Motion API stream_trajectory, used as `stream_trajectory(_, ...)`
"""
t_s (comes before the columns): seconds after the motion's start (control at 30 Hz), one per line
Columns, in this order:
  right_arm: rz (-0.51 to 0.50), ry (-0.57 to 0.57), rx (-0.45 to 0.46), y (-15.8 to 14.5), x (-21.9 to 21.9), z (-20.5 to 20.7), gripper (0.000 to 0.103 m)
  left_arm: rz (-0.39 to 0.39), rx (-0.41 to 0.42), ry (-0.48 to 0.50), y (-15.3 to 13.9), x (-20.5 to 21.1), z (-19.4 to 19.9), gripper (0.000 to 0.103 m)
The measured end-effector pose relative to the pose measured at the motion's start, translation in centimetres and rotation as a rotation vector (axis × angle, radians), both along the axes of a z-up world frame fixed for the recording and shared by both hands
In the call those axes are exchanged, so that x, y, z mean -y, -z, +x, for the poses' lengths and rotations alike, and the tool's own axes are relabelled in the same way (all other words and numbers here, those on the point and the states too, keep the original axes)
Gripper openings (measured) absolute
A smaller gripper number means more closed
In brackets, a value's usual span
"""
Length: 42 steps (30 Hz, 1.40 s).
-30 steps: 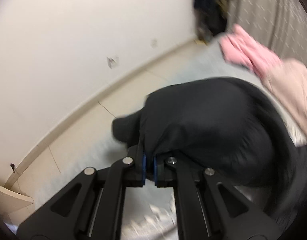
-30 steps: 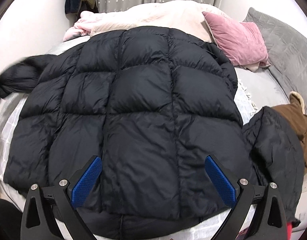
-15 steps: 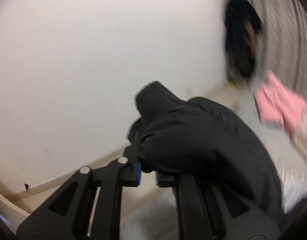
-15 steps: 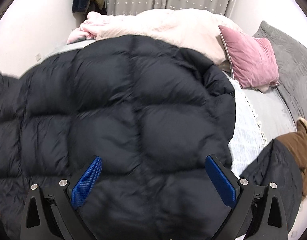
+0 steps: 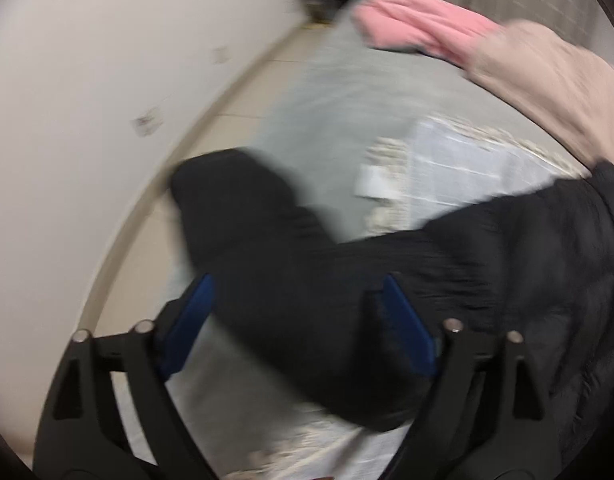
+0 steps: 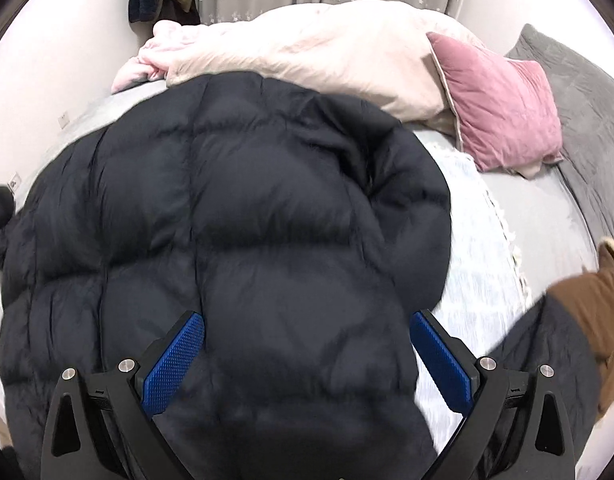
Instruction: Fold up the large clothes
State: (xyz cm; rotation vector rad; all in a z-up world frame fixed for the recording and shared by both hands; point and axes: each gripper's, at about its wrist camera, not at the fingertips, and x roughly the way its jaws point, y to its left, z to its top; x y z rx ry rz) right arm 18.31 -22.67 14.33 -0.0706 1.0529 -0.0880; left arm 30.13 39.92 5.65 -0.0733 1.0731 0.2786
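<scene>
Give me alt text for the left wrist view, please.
The left gripper is opening above a black puffer jacket sleeve that lies between its blue pads without touching them, on a grey bed. Motion blur softens a pink blanket and beige duvet behind.

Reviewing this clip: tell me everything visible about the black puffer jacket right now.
The black puffer jacket is quilted in puffy squares of smooth, slightly shiny fabric. It lies spread flat on the grey bed, its far edge against the pale pink duvet. One sleeve stretches out towards the bed's wall-side edge, lying between the pads of the left gripper, whose jaws are opening and do not press it. The right gripper is over the body, open.
</scene>
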Motion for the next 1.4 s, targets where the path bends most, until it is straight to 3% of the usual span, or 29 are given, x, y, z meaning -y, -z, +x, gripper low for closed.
stream_trajectory(0.07, 0.023, -0.001, 0.014, -0.1, -0.5, 2.4, 0.103, -0.117, -0.043, 0.082, 0.9, 2.2, 2.6, 0.088)
stream_trajectory(0.17, 0.092, -0.030, 0.007, 0.8, -1.8, 5.7, 0.103, -0.277, -0.123, 0.120, 3.6, 5.2, 7.3, 0.088)
stream_trajectory(0.23, 0.118, -0.056, -0.013, 1.8, -2.8, 7.6, 0.103, -0.354, -0.133, 0.150, 4.9, 7.0, 9.9, 0.088)
stream_trajectory(0.37, 0.113, -0.132, -0.043, 3.4, -5.2, 10.7, 0.103, -0.377, -0.132, 0.172, 7.4, 10.0, 14.6, 0.088)
stream_trajectory(0.5, 0.091, -0.189, -0.029, 3.1, -7.1, 14.6, 0.103, -0.493, -0.188, 0.231, 10.6, 12.5, 17.3, 0.088)
stream_trajectory(0.53, 0.097, -0.194, -0.017, 2.9, -7.5, 15.8, 0.103, -0.484, -0.212, 0.262, 11.6, 13.5, 17.5, 0.088)
stream_trajectory(0.6, 0.109, -0.196, -0.002, 2.6, -7.9, 17.8, 0.103, -0.380, -0.222, 0.346, 12.7, 16.3, 16.9, 0.088)
stream_trajectory(0.73, 0.110, -0.189, 0.021, 2.8, -8.9, 21.9, 0.103, -0.040, -0.166, 0.536, 13.9, 23.6, 11.9, 0.086)
stream_trajectory(0.8, 0.135, -0.177, 0.024, 3.1, -9.2, 23.6, 0.103, 0.123, -0.108, 0.572, 14.6, 26.5, 9.1, 0.083)
stream_trajectory(0.87, 0.162, -0.145, 0.004, 3.8, -9.3, 25.6, 0.103, 0.161, -0.075, 0.559, 14.6, 27.3, 8.1, 0.080)
stream_trajectory(0.93, 0.184, -0.101, -0.022, 5.2, -9.2, 27.4, 0.103, 0.087, -0.071, 0.524, 14.5, 26.6, 7.9, 0.073)
stream_trajectory(0.97, 0.211, -0.075, -0.053, 6.6, -9.1, 28.1, 0.103, 0.054, -0.069, 0.510, 14.3, 26.0, 7.8, 0.065)
stream_trajectory(1.0, 0.254, -0.044, -0.096, 8.3, -8.9, 28.7, 0.103, 0.020, -0.056, 0.488, 14.2, 25.6, 7.6, 0.051)
stream_trajectory(1.03, 0.284, -0.025, -0.130, 9.5, -8.8, 29.0, 0.100, 0.020, -0.042, 0.470, 14.0, 25.4, 7.3, 0.041)
stream_trajectory(1.07, 0.307, -0.012, -0.166, 11.1, -8.8, 28.9, 0.086, 0.023, -0.029, 0.451, 13.8, 25.3, 6.9, 0.025)
stream_trajectory(1.1, 0.315, -0.018, -0.180, 11.8, -8.8, 28.6, 0.068, 0.019, -0.016, 0.438, 13.4, 25.1, 6.4, 0.016)
stream_trajectory(1.13, 0.319, -0.038, -0.177, 11.9, -8.8, 27.9, 0.060, 0.003, 0.001, 0.426, 12.7, 24.9, 5.5, 0.014)
stream_trajectory(1.2, 0.334, -0.063, -0.174, 11.6, -7.9, 26.1, 0.024, -0.050, 0.030, 0.426, 11.4, 24.2, 3.6, 0.012)
stream_trajectory(1.33, 0.333, -0.080, -0.220, 12.1, -4.4, 21.4, 0.013, -0.148, 0.049, 0.503, 8.2, 23.4, 0.3, 0.015)
stream_trajectory(1.4, 0.330, -0.083, -0.237, 12.6, -3.3, 18.8, 0.012, -0.203, 0.084, 0.503, 5.5, 22.7, -0.5, 0.028)
